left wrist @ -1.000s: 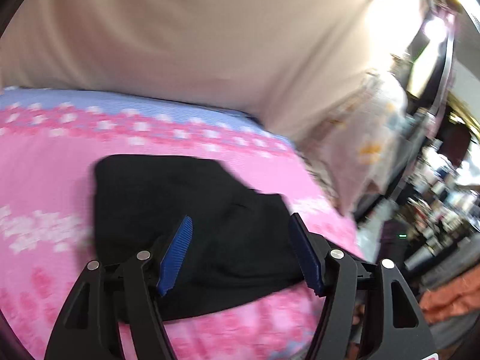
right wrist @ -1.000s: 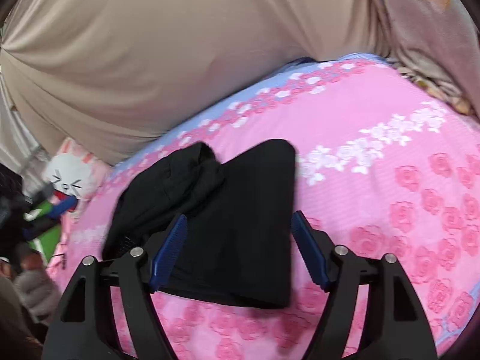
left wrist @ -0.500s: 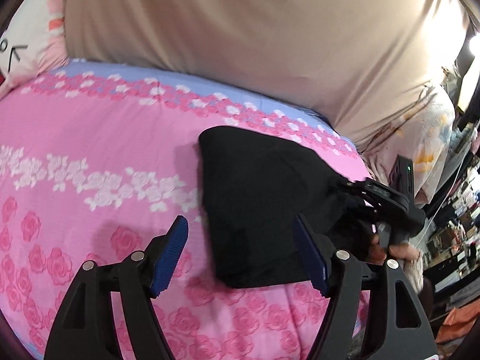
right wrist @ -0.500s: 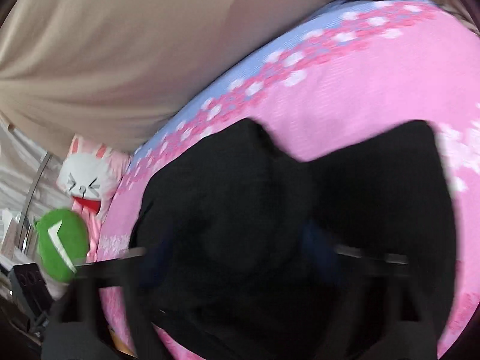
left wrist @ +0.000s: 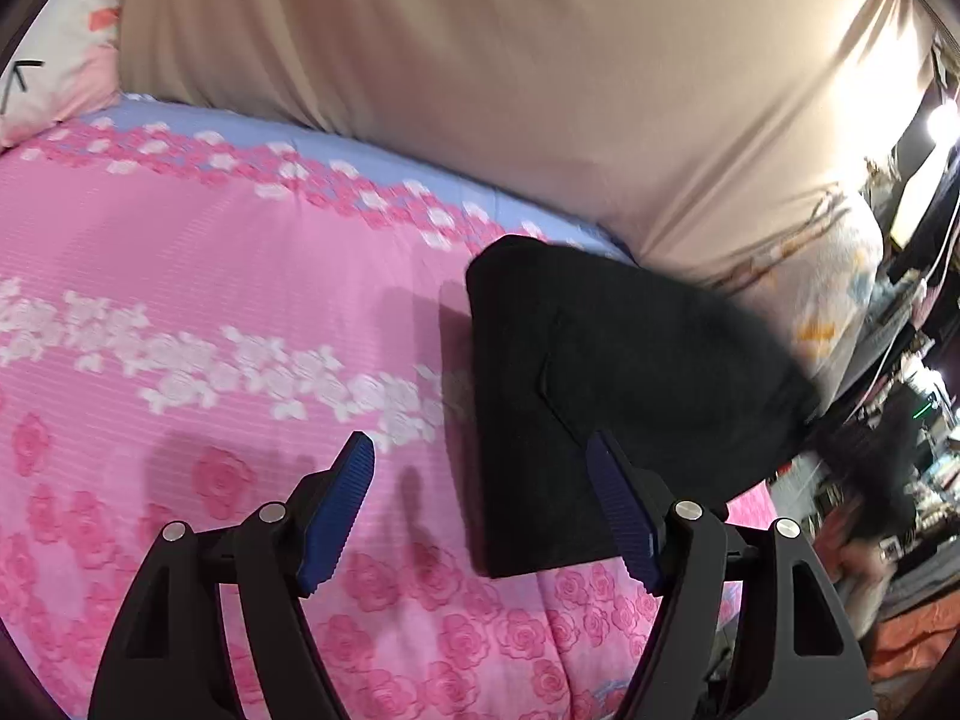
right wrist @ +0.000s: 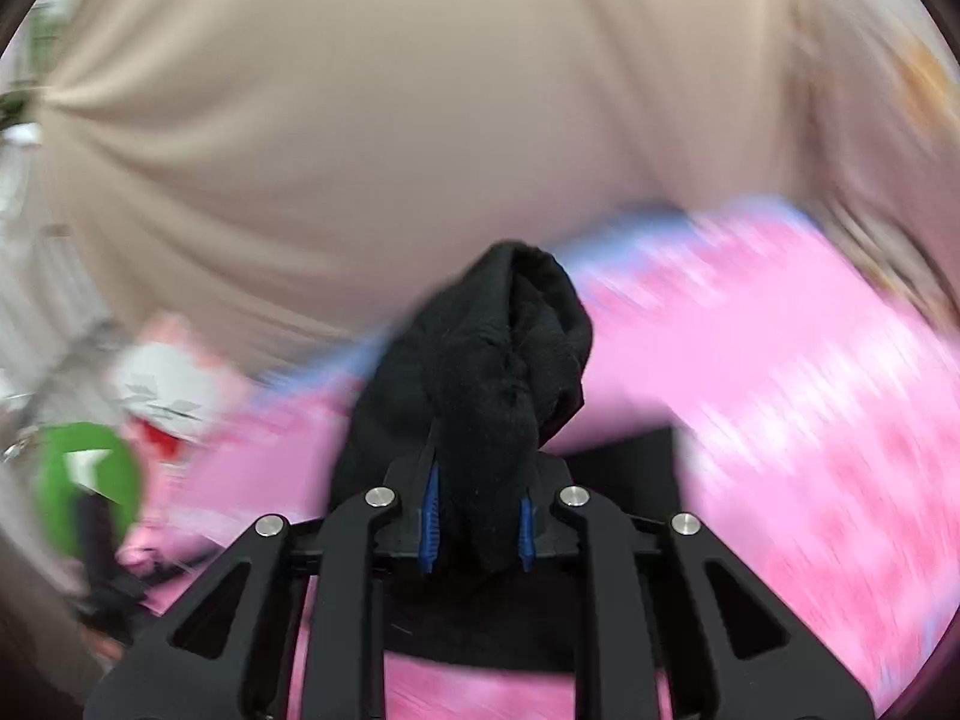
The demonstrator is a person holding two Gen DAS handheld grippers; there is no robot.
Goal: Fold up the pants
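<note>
On the pink flowered bedspread (left wrist: 240,276), in the left wrist view, the black pants (left wrist: 612,384) lie as a folded dark bundle toward the right side of the bed, their far corner close to the blue strip along the bedspread's upper border. The left gripper (left wrist: 486,510) hovers above the bedspread with its jaws spread wide and nothing between them; its right blue pad (left wrist: 621,516) overlaps the near edge of the pants in this view, though whether it touches the cloth cannot be told, and its left pad stands over bare pink fabric. A beige cloth (left wrist: 510,60) rises behind the bed, and a pale printed blanket (left wrist: 834,276) hangs at the right.

In the right wrist view, much blurred, the right gripper (right wrist: 477,525) has a thick bunch of the pants (right wrist: 480,360) between its jaws, which are closing on the cloth; the blue pads press on it from both sides and the fabric bulges upward in front of the fingers. The bedspread (right wrist: 780,360) streaks pink behind. At the left sit a white rabbit toy (right wrist: 162,390) and a green round object (right wrist: 84,480).
</note>
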